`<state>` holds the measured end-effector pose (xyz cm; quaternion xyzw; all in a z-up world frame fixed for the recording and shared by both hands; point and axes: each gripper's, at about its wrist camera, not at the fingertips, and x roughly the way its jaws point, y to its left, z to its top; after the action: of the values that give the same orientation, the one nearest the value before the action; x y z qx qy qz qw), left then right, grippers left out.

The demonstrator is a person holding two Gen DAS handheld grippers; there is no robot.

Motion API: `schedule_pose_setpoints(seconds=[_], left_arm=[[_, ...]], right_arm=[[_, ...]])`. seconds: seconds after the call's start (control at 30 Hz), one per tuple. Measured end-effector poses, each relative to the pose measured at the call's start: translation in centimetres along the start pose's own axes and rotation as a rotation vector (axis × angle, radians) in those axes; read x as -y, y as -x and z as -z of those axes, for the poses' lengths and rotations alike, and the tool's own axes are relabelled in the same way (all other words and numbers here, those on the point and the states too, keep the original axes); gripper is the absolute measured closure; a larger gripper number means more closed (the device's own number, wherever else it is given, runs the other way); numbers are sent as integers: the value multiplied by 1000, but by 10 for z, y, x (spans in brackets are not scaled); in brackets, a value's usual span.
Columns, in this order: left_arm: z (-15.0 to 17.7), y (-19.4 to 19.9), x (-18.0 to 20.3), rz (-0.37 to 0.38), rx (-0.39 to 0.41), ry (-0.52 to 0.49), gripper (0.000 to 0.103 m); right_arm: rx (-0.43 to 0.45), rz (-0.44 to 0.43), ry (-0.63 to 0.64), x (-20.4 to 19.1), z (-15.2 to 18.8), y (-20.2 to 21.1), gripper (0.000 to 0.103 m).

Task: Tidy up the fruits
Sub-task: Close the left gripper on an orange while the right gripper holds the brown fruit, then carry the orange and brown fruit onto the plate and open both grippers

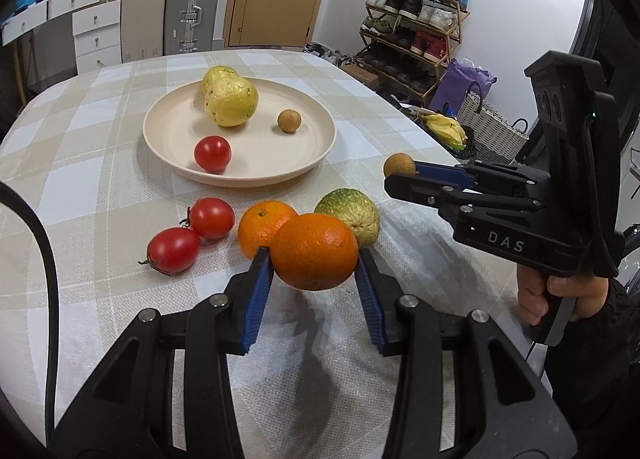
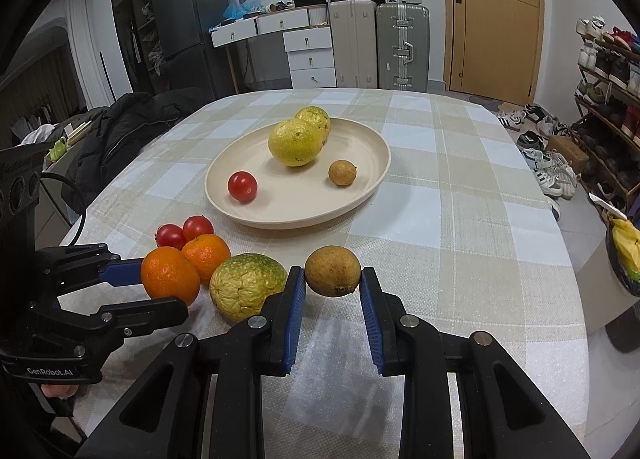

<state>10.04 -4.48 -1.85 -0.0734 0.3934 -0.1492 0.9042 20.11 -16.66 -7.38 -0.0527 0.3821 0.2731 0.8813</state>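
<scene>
We hold the left tool (image 1: 314,263) closed on an orange (image 1: 314,251), with both blue pads pressed on its sides. The right tool (image 2: 332,283) grips a small brown fruit (image 2: 333,276), near the right edge of the bench (image 2: 460,227). Between the two tools lie a green-yellow citrus (image 2: 244,285), a second orange (image 2: 207,255) and two tomatoes (image 1: 192,235), so the room there is narrow. The right half of the cloth is free. The plate (image 2: 372,175) stands further back, with two yellow fruits (image 2: 296,142), one tomato and one brown fruit on it; its front part has open space. We cannot tell if the held orange touches the bench. Our tools hide the near edge
</scene>
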Motion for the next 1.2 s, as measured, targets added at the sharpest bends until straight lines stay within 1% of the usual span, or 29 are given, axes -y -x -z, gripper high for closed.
schedule_pose_setpoints(seconds=[0.6, 0.97, 1.2], left_arm=[[-6, 21, -16, -53, 62, 25, 64], [-11, 30, -22, -93, 98, 25, 64], [-15, 29, -28, -107, 104, 36, 64]], right_arm=[[54, -13, -6, -1, -3, 9, 74], [101, -43, 1, -9, -5, 15, 74], [114, -64, -3, -12, -5, 16, 74]])
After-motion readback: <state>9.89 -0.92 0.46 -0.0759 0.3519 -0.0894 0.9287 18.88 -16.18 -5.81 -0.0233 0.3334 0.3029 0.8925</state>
